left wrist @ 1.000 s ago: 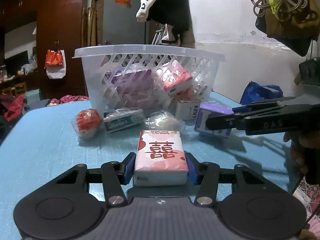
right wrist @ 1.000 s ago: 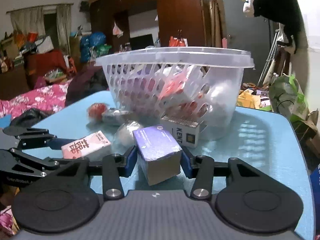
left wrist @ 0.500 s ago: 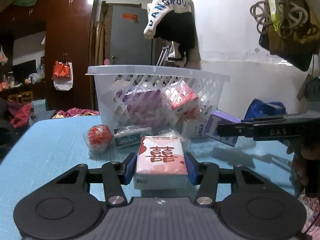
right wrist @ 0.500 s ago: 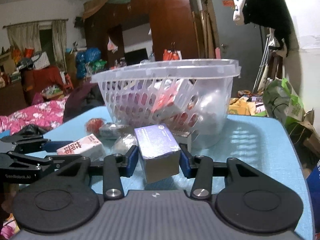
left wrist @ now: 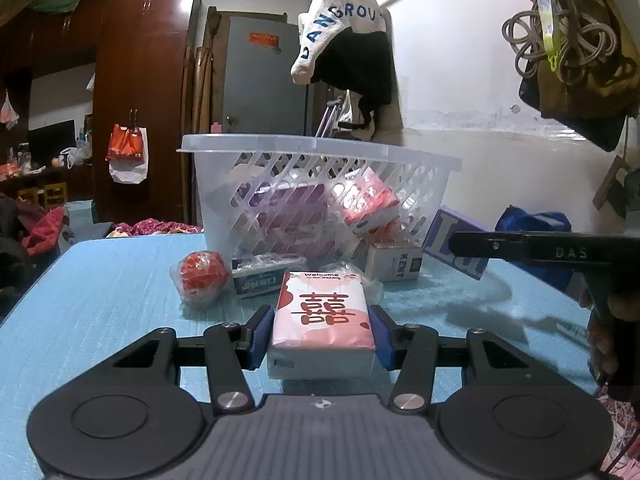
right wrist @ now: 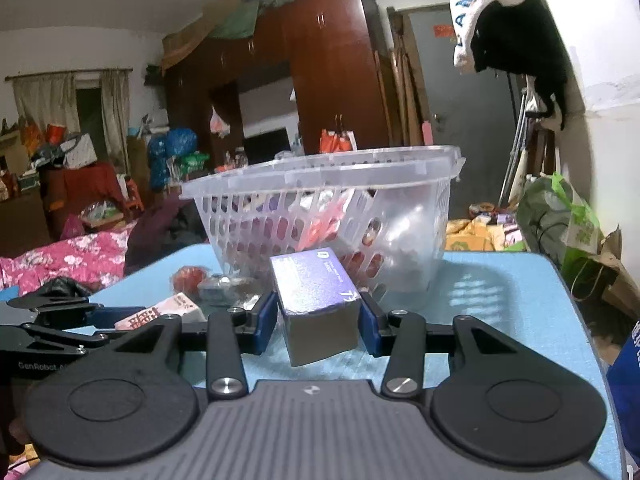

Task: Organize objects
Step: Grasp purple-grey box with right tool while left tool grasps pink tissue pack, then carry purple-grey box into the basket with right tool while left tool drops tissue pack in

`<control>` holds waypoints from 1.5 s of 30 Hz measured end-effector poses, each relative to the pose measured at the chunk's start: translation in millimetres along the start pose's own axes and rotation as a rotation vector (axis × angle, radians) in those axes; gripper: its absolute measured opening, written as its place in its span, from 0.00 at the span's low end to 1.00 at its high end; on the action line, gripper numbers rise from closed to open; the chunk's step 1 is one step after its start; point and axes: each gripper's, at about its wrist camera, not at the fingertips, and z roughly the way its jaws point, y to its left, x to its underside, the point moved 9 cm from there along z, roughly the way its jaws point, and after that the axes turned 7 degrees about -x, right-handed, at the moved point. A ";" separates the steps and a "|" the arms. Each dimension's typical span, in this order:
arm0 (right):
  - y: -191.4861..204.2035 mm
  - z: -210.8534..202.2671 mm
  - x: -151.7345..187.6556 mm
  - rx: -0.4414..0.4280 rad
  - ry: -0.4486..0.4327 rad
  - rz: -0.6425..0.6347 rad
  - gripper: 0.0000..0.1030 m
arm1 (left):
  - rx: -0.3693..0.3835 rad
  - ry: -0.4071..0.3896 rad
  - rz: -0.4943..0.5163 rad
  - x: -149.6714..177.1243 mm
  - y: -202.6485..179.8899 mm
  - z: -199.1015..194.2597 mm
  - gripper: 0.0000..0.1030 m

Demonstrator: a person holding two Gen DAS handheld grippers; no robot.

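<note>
Here the basket holds packets; left gripper clamps tissue pack; right gripper clamps purple box.

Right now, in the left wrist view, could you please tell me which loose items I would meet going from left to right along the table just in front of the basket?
Red wrapped ball → clear-wrapped dark pack → white KENT box → purple box, which is held in the right hand-held gripper rather than lying on the table.

Each wrist camera is looking low and forward along its own jaws, close above the blue table. Both are facing the white basket just beyond the jaws, each catching the other gripper off to one side.
</note>
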 end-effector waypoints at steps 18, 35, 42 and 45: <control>-2.9 49.6 -147.8 0.109 -0.094 -0.124 0.48 | -0.025 -0.124 -0.006 -181.4 11.8 54.4 0.53; -18.7 45.3 -19.9 0.226 0.145 0.071 1.00 | -0.154 0.024 -0.045 -80.8 70.4 53.5 0.89; -5.2 82.9 10.4 0.290 0.252 0.086 0.99 | -0.197 0.140 -0.076 -55.1 96.5 78.6 0.89; -4.6 84.7 13.7 0.276 0.254 0.136 0.93 | -0.199 0.165 -0.090 -48.8 98.0 82.8 0.89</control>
